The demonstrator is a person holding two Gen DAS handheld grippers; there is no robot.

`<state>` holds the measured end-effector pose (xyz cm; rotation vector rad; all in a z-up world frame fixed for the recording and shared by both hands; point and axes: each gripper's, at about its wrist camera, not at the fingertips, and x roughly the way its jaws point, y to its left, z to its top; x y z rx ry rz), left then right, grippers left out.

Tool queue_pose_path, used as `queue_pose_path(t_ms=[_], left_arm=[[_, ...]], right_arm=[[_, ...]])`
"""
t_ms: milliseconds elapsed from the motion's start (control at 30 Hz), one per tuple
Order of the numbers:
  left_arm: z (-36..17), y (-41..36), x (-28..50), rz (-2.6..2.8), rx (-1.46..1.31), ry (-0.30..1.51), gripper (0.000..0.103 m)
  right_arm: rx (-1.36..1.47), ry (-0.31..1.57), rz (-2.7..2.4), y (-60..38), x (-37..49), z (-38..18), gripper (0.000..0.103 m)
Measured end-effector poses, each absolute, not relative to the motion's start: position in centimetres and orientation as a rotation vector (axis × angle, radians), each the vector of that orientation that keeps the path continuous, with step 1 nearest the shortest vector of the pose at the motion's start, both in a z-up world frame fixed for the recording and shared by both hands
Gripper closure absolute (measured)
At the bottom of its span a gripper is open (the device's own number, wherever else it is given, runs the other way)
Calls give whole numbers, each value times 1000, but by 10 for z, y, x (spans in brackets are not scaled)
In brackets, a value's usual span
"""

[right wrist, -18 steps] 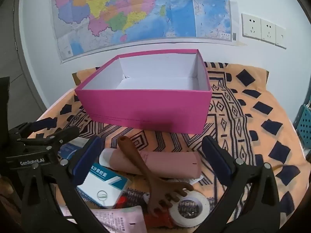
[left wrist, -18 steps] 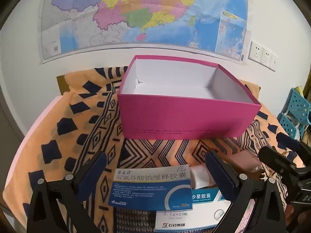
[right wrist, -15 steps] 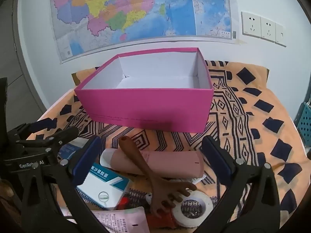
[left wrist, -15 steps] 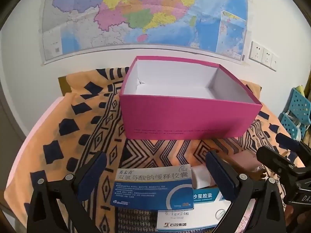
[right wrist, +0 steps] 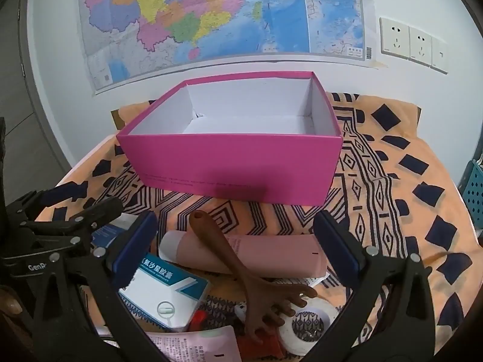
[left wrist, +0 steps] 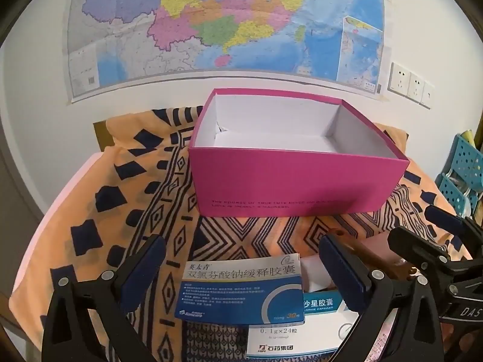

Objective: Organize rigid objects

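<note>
1. Left tongs (left wrist: 241, 268) stand wide open and grip nothing; between the dark blue pads (left wrist: 142, 271), in front of the pink box (left wrist: 289, 178), lies a blue medicine carton (left wrist: 241, 292).
2. That carton overlaps a white-and-teal medicine carton (left wrist: 302, 328), which sits nearer the camera than the pink box.
3. Right tongs (right wrist: 235, 247) are also spread wide and hold nothing, hovering over a heap of things in front of the pink box (right wrist: 235, 166).
4. Within that heap, a white-and-teal carton (right wrist: 166, 292) lies front-left of the box, by the left pad.
5. A pink tube (right wrist: 271, 253) lies crosswise in front of the box, between the pads.
6. A brown hand-shaped scratcher (right wrist: 241, 265) rests across the tube, its claws touching a white tape roll (right wrist: 308, 322).
7. Open-topped, its inside white, the pink box sits on the orange patterned cloth (right wrist: 392, 187) that covers the tabletop.
8. A wall map (right wrist: 217, 21) hangs behind the box.
</note>
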<state>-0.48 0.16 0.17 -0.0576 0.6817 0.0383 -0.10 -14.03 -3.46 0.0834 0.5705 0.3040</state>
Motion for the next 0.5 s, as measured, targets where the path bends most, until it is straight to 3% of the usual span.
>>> queue_pose_path(t_ms=[500], left_arm=[[4, 2, -5, 42, -62, 669, 0]], right_arm=[[88, 550, 285, -141, -2, -32, 0]])
